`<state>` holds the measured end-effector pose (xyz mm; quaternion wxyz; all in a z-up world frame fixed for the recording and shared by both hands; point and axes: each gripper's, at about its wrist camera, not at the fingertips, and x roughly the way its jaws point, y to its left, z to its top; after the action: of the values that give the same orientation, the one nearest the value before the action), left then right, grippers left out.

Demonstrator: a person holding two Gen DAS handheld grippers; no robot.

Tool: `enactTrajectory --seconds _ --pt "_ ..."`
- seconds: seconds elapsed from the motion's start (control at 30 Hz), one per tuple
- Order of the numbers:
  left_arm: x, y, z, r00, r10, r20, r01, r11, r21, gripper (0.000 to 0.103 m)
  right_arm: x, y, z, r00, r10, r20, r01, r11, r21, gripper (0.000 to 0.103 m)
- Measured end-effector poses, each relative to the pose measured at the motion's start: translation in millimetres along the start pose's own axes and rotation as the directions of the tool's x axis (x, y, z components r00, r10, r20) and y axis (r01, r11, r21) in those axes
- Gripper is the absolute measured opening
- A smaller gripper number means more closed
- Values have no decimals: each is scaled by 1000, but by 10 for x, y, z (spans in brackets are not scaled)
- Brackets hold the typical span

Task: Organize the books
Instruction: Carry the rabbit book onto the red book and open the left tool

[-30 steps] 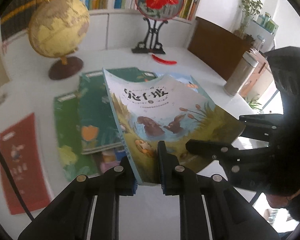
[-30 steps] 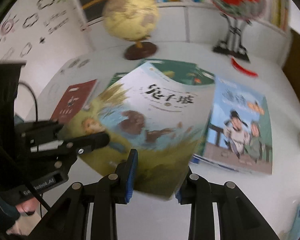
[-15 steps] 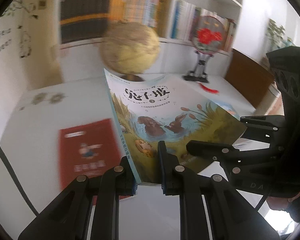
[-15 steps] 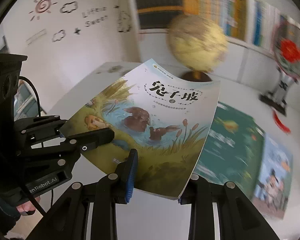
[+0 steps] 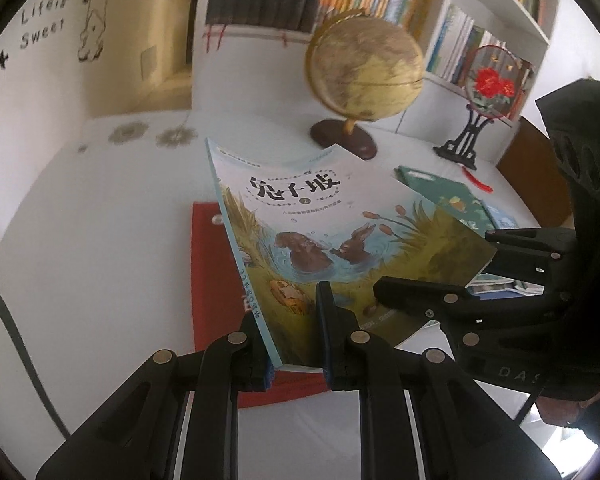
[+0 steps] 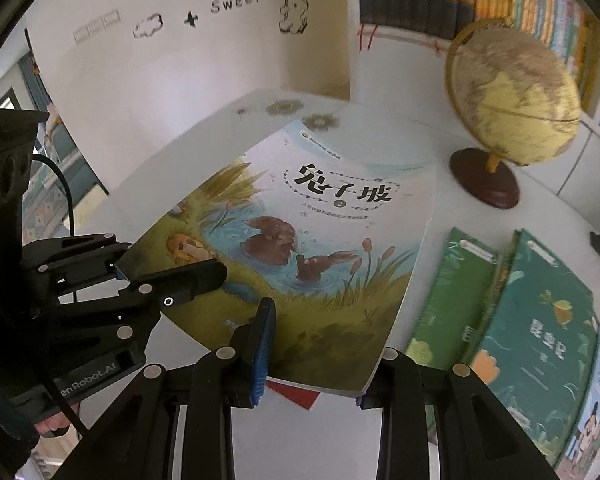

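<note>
A picture book (image 5: 312, 216) with two rabbits on its cover hangs tilted above the white table (image 5: 100, 240). My left gripper (image 5: 290, 312) is shut on its near corner by the spine. My right gripper (image 6: 324, 336) is shut on the other near corner, one finger over the cover and one under it. Each wrist view also shows the other gripper clamped on the book: the right gripper (image 5: 436, 264) and the left gripper (image 6: 168, 260). A red book (image 5: 216, 272) lies flat directly below the held book (image 6: 324, 208), mostly hidden by it.
Green books (image 6: 540, 320) lie overlapping on the table to the right. A globe (image 5: 364, 68) on a dark base stands behind, with a round fan ornament (image 5: 492, 84) further right. Full bookshelves line the back wall. Bare table lies to the left.
Both grippers have carried the book leftward, away from the green books, and it now hangs over the red book. The grips look the same.
</note>
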<state>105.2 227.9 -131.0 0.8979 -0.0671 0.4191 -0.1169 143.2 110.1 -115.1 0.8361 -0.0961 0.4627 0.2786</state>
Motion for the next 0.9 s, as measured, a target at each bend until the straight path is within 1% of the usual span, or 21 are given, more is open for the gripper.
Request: enactTrajectory --seconds 0.17,0.27,0.4,0.47,0.67,0.73,0.9 --pt "182 179 -111 998 -31 -47 28 998 -51 15 271 30 -2 999 -2 -53 3 1000 21 30" --pt "252 270 -171 998 -32 -61 27 997 -75 16 404 15 -21 996 19 -85 -14 999 52 30" --pt "293 399 -220 996 -30 -83 21 994 -111 20 563 27 -70 993 46 -113 -38 997 73 30" --pt "306 429 -254 995 -18 -95 7 993 -114 24 582 60 -96 991 57 -119 -48 996 78 30" --pt "359 462 -367 991 -11 -136 -6 992 -123 27 708 72 -161 987 64 -149 -50 994 94 30" --pt "392 481 -393 989 -10 -147 -10 991 -134 30 723 64 -185 985 68 -159 -52 993 102 30" --pt "409 517 -416 988 -9 -153 -14 989 -150 30 753 90 -236 983 64 -174 -47 994 101 31"
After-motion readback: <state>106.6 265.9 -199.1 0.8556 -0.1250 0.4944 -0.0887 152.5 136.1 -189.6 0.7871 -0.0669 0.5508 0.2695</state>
